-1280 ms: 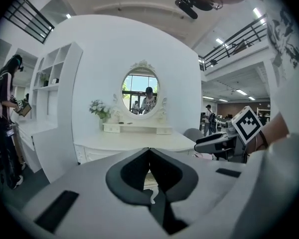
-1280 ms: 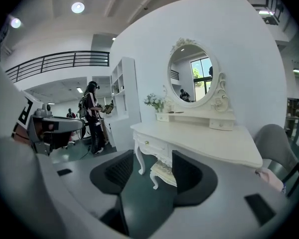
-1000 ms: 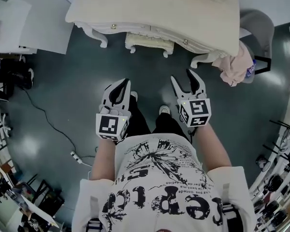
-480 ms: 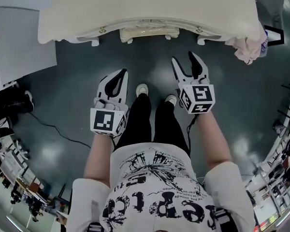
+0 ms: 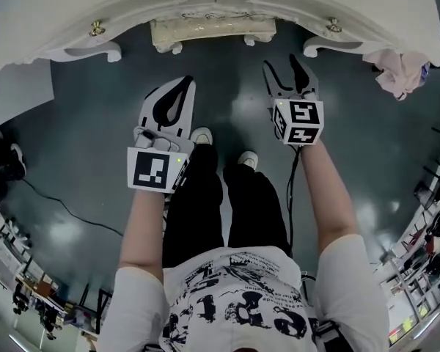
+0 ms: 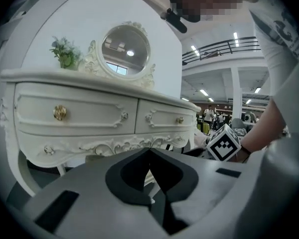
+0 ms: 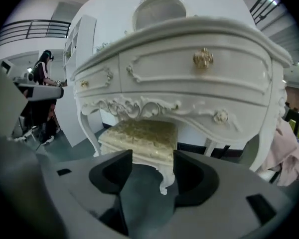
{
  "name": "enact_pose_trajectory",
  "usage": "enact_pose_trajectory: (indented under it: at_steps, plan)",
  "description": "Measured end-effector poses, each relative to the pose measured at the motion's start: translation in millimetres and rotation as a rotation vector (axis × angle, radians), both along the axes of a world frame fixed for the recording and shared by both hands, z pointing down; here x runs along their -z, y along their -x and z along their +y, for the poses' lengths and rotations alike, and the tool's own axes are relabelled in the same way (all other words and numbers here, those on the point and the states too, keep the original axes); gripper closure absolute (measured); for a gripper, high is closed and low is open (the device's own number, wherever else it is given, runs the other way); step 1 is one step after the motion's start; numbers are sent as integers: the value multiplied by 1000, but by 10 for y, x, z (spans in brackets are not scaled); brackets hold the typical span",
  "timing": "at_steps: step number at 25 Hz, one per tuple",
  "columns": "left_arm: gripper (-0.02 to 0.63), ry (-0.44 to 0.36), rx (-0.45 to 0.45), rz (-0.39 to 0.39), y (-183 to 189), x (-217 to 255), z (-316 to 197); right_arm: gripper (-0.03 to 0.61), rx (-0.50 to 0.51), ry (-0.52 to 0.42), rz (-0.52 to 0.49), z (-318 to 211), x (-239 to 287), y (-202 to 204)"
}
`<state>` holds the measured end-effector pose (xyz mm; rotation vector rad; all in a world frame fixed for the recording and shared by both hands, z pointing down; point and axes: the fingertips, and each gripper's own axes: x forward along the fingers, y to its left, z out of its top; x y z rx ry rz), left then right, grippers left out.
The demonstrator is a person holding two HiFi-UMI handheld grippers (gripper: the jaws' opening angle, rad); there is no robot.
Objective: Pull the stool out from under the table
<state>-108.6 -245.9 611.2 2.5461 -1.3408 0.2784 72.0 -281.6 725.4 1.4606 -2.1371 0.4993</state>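
Note:
A white carved dressing table (image 5: pixel 132 6) spans the top of the head view. The cream cushioned stool (image 5: pixel 213 31) stands tucked under its middle, between the table's legs. My left gripper (image 5: pixel 186 81) is held over the floor short of the stool, its tips meeting, nothing in them. In the left gripper view the jaws (image 6: pixel 149 151) touch in front of the table's drawers (image 6: pixel 79 113). My right gripper (image 5: pixel 281 63) stands open just short of the stool's right side. The right gripper view frames the stool (image 7: pixel 139 136) beyond the parted jaws (image 7: pixel 152 163), apart from them.
A pink cloth (image 5: pixel 400 68) hangs off the table's right end. The person's shoes (image 5: pixel 202 134) stand on the dark floor between the grippers. A black cable (image 5: pixel 51 196) trails at the left. Racks of clutter (image 5: pixel 425 255) line the right edge. A person (image 7: pixel 42 73) stands far left.
The person has stepped closer to the table, so table and stool now fill the top of the head view. Both grippers have reached forward toward the stool; jaws are unchanged.

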Motion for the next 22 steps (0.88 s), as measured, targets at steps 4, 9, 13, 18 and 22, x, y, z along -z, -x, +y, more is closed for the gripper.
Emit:
enact_pose_trajectory:
  at_steps: [4,9,13,18,22]
  plan:
    - [597,-20,12,-14,-61,-735,-41,323,-17,-7,42,-193,-877,-176]
    - [597,-62,15,-20,-118,-1337,-145,295,-3,-25,89,-519,-1723,-279]
    - [597,-96,-23,-33,-210,-1579,-223,279,27,-52,135,-774,-2134,-328]
    - [597,-120,-33,-54,-249,-1768,-314,276,82,-84,179,-1010,-2364,-255]
    - [597,-112,-23,-44,-259,-1884,-334,278,90,-99,168,-1188,-2445,-150]
